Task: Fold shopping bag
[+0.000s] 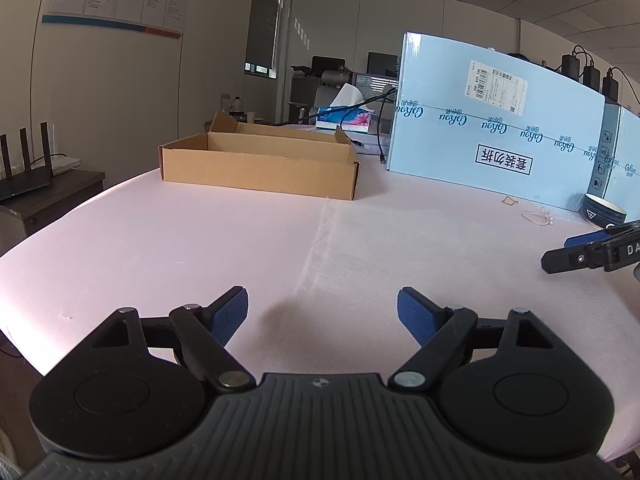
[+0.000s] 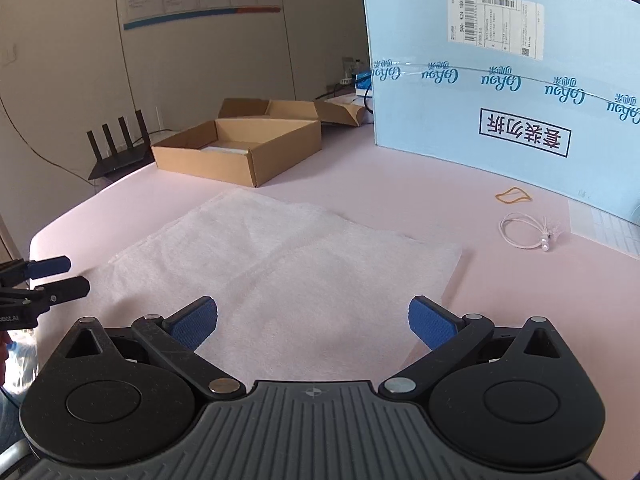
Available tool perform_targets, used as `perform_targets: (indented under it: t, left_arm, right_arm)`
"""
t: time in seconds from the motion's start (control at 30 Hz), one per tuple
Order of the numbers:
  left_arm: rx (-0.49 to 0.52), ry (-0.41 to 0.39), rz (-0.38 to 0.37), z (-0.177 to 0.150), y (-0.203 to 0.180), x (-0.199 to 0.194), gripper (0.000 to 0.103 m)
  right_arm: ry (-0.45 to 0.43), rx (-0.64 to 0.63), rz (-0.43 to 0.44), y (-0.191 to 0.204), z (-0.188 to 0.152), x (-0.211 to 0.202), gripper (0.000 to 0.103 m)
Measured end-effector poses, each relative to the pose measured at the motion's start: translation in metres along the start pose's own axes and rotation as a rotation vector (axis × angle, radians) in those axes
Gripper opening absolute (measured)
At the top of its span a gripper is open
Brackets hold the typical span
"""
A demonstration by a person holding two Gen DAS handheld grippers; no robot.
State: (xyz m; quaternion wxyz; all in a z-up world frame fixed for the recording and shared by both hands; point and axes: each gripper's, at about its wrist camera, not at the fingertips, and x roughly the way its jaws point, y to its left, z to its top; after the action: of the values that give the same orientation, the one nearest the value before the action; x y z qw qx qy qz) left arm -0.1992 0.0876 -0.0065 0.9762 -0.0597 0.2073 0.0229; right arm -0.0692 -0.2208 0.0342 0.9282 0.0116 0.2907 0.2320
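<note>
While our left gripper (image 1: 322, 316) hangs over the pink table (image 1: 160, 232) with its fingers spread wide and nothing between them, we judge the folding hardly begun, or perhaps partly done: we cannot tell which. From that side the bag (image 1: 400, 248) shows only as a pale, faintly textured sheet on the pink, its left edge running up the middle of the view. Beyond it stands a brown box (image 1: 260, 164), and to the right a tall blue carton (image 1: 496, 120).

From the right wrist we see the bag (image 2: 280, 256) more plainly: white, lying flat, with a crease or overlapped layer across its middle, so one fold may already be in. No handles are clear to us. Our right gripper (image 2: 313, 322) hovers above the bag's near edge, fingers likewise wide apart and gripping nothing. Off to the right lie a rubber band (image 2: 514, 195) and a white cord (image 2: 528, 232), well apart from the bag.

What is left, as we judge, is to pinch an edge and fold it over.
</note>
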Motion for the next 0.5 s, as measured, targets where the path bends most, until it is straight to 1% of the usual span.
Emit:
perform_targets:
  t: [0.07, 0.17, 0.23, 0.3, 0.33, 0.37, 0.43, 0.5]
  left_arm:
    - [-0.009, 0.0, -0.004, 0.0, 0.003, 0.001, 0.081]
    - [-0.012, -0.005, -0.036, 0.0, 0.002, 0.003, 0.081]
    - [-0.016, -0.008, -0.063, 0.0, 0.001, 0.005, 0.081]
    - [-0.027, -0.009, -0.098, -0.001, -0.001, 0.007, 0.081]
    - [-0.029, -0.009, -0.114, -0.001, -0.002, 0.007, 0.081]
    - [-0.027, -0.009, -0.122, -0.001, -0.003, 0.008, 0.081]
    - [-0.017, -0.008, -0.126, -0.001, -0.006, 0.008, 0.081]
    - [-0.012, -0.01, -0.122, -0.001, -0.005, 0.005, 0.081]
  right_arm:
    - [-0.043, 0.073, 0.014, -0.013, 0.001, -0.021, 0.103]
    - [-0.066, 0.199, 0.052, -0.031, -0.006, -0.043, 0.103]
    - [-0.075, 0.252, 0.048, -0.036, -0.014, -0.053, 0.101]
    - [-0.092, 0.274, 0.035, -0.036, -0.021, -0.06, 0.1]
    - [-0.103, 0.278, 0.028, -0.035, -0.025, -0.062, 0.095]
    - [-0.107, 0.276, 0.025, -0.034, -0.027, -0.063, 0.082]
    - [-0.078, 0.269, 0.006, -0.032, -0.029, -0.061, 0.067]
    - [-0.04, 0.286, 0.017, -0.033, -0.033, -0.055, 0.061]
